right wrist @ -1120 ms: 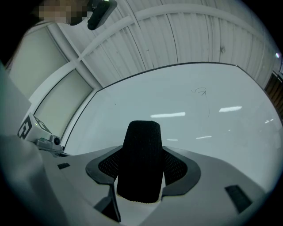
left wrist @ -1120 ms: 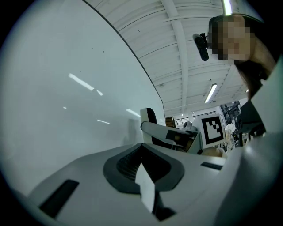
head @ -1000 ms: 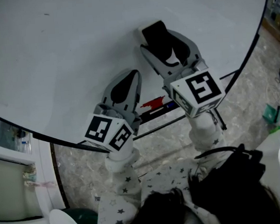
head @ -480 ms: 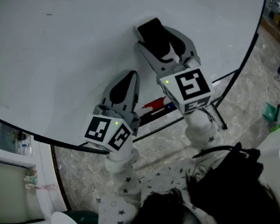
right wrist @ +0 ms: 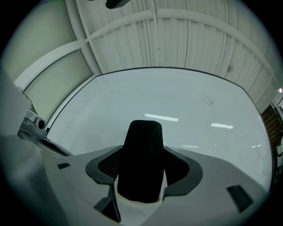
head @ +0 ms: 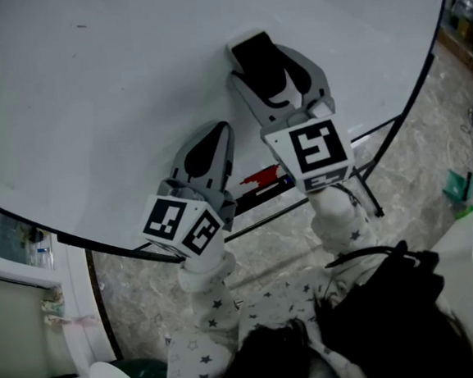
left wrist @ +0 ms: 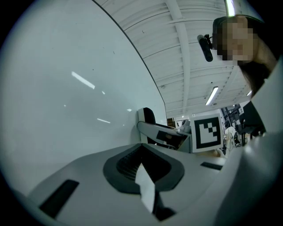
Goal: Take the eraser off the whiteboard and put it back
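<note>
**Head view.** Whiteboard (head: 89, 98): broad pale surface across the frame from 9 o'clock through 12 to 2 o'clock, dark-edged along its lower rim.

Right gripper (head: 263, 61): between 12 and 1 o'clock of frame centre, pointed toward 11 o'clock at the board. Jaws spread wide and clamped on either flank of the eraser (head: 252, 52).

Eraser: black with a pale edge, held at the jaw tips in front of the board face. Contact with the board not resolvable. Right cube (head: 316, 154) at 5 o'clock of the eraser.

Left gripper (head: 226, 130): at 7 o'clock of the right gripper, apart from the eraser, pointed toward 1 o'clock. Jaws pressed together to a single tip, nothing between them. Left cube (head: 182, 223) at 7 o'clock of that tip.

Red object (head: 259, 175): just below the board's lower rim, between the two cubes.

Star-printed sleeves (head: 338, 224) at 6 o'clock of the cubes. Marbled floor (head: 416, 168) at 3 to 4 o'clock.

**Right gripper view.** Black eraser upright between the dark pads (right wrist: 107, 166), gripped on both sides. Whiteboard across the background from 9 to 3 o'clock.

**Left gripper view.** Pads closed on each other, empty. Eraser at 12 o'clock of them, right cube at 2 o'clock, board at 10 o'clock.
</note>
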A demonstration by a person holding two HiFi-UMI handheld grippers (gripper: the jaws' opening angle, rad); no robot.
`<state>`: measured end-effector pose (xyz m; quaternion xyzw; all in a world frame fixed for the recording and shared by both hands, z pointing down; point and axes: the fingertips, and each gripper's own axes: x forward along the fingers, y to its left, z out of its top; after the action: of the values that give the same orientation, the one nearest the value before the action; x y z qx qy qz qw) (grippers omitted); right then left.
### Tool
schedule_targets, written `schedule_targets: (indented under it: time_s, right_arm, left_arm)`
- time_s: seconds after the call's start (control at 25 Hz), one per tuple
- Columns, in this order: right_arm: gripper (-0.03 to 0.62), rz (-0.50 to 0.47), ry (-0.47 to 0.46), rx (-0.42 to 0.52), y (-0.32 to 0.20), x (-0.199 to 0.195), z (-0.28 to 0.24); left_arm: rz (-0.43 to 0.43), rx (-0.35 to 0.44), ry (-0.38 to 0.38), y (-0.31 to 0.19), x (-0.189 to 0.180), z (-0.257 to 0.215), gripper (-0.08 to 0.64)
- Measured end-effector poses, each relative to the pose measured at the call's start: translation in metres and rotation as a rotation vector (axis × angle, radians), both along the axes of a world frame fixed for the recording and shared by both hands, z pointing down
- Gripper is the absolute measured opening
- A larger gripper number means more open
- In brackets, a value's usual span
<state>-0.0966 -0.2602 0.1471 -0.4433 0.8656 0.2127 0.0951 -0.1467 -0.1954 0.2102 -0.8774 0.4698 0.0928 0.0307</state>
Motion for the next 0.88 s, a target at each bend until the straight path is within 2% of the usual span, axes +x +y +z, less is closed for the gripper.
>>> schedule_targets:
  time_s: [0.2,0.56,0.6,0.88]
  right_arm:
    - [0.262,0.016,0.033,0.026,-0.0020,0.0002,0.0025]
    - [0.266,0.020,0.004,0.031,-0.0002,0.0008,-0.0010]
    - [0.307,0.014,0.007,0.030,-0.0006,0.0002,-0.0006]
    - [0.318,0.005,-0.005,0.032,0.0037,0.0031,0.0008]
  left_arm:
    - [0.001,-0.005,0.007,-0.0011,-0.0009,0.0011,0.001]
    - [0.019,-0.019,0.012,-0.0005,0.0041,0.0072,0.000]
    - [0.018,-0.025,0.011,-0.0001,0.0050,0.0074,0.000]
    - [0.024,-0.022,0.018,0.0007,0.0069,0.0082,0.002]
